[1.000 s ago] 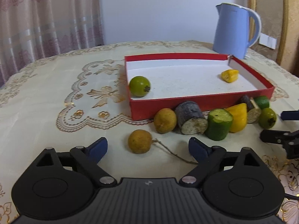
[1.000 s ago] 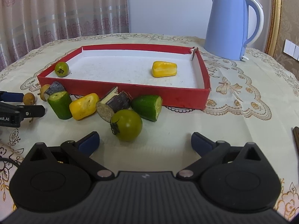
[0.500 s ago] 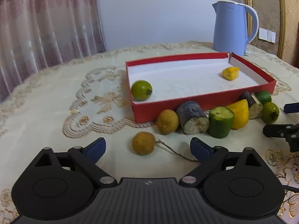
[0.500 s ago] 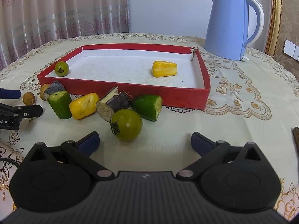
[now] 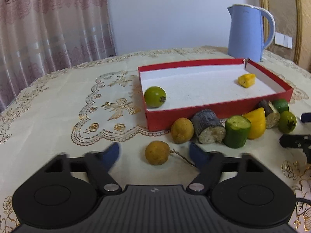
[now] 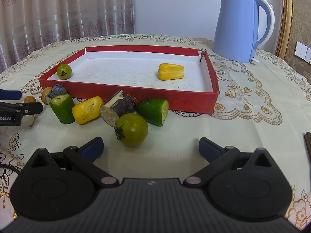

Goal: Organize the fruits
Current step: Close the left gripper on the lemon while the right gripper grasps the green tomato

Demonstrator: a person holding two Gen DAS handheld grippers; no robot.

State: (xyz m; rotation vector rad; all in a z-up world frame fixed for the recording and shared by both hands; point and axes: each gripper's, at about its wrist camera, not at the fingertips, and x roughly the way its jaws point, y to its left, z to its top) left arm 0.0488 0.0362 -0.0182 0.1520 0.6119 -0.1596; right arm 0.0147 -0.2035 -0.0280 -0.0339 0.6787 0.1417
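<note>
Your left gripper (image 5: 153, 154) sits with its fingers spread around a stemmed longan (image 5: 157, 152) without touching it, while just ahead of your right gripper's (image 6: 151, 147) wide-apart fingers lies a green tomato (image 6: 131, 129), the red tray (image 6: 147, 96) beyond.

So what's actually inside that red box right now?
The red box holds two things: a small green fruit in one near corner and a yellow piece toward the other end. The white floor is bare otherwise; the near wall hides a thin strip.
</note>
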